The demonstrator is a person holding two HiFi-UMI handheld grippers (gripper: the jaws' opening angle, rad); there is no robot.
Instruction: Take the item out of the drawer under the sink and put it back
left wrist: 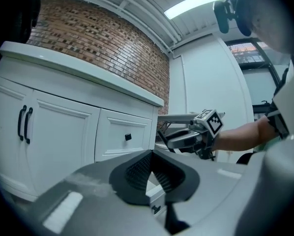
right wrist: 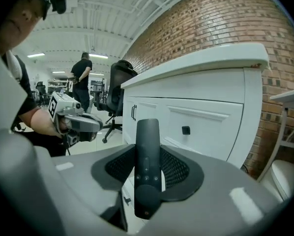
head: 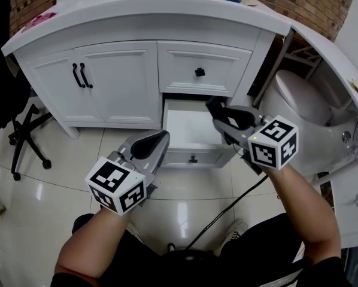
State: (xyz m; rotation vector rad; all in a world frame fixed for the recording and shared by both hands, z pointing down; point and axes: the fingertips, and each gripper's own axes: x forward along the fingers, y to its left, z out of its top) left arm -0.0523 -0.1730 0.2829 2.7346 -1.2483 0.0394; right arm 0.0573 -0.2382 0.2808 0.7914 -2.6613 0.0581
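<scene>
Retrieval step being carried out at a white sink cabinet (head: 116,82). From the head view, a black remote control (head: 215,107) is being gripped by the right gripper (head: 225,118) just above the open lower drawer (head: 194,158), whose white floor is showing bare. The left gripper (head: 150,144) is being held low beside the drawer front.

From the left gripper view, its pads are being shown drawn together on nothing, with the right gripper being seen beyond, up by the closed upper drawer (left wrist: 125,137).

From the right gripper view, the remote control is being clamped lengthwise between the pads, buttons facing up.

Judged from this, the taking-out is done and the return is being called for next. The remote control is to be lowered flat into the lower drawer and released, without being knocked on the drawer's rim.
</scene>
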